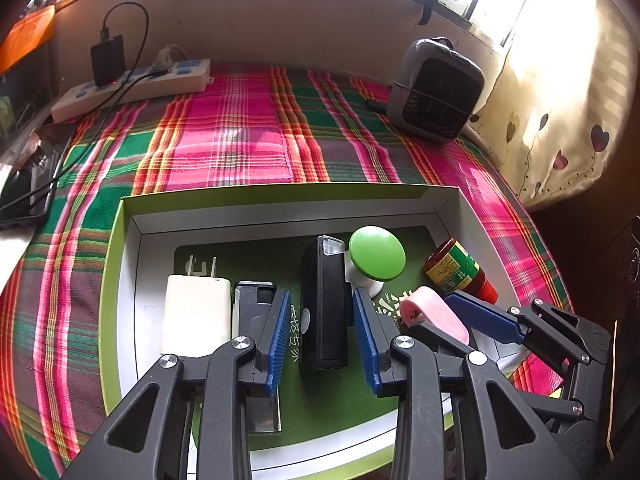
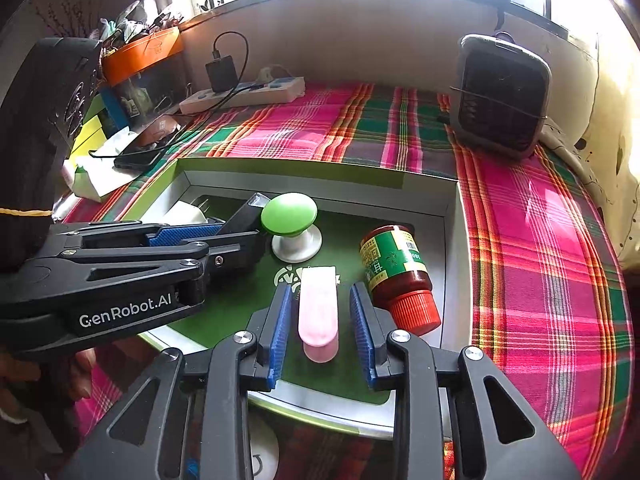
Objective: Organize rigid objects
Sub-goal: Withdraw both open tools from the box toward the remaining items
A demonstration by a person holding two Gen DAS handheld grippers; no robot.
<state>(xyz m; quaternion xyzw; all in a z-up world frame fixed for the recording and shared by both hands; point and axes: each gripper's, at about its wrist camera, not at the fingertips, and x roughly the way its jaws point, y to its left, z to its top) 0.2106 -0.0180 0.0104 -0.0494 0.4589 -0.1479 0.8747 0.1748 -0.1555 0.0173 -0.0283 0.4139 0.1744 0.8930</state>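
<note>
We see a plaid cloth [image 1: 240, 144] covering the surface, and on it a shallow green-rimmed box [image 1: 132, 216] holding the items. A grey fan [image 1: 436, 88] stands at the back right, a power strip [image 1: 132, 88] at the back left. Inside the box lie a black case [image 1: 324, 304], a white charger [image 1: 196, 316] at far left, a green knob [image 1: 376, 252], a red-capped bottle [image 2: 396, 272] on its side at right, and a pink clip [image 2: 318, 312]. Our left gripper [image 1: 322, 336] straddles the case, pads slightly apart from it, gripping nothing. Our right gripper [image 2: 322, 332] straddles the clip likewise, gaps visible both sides.
</note>
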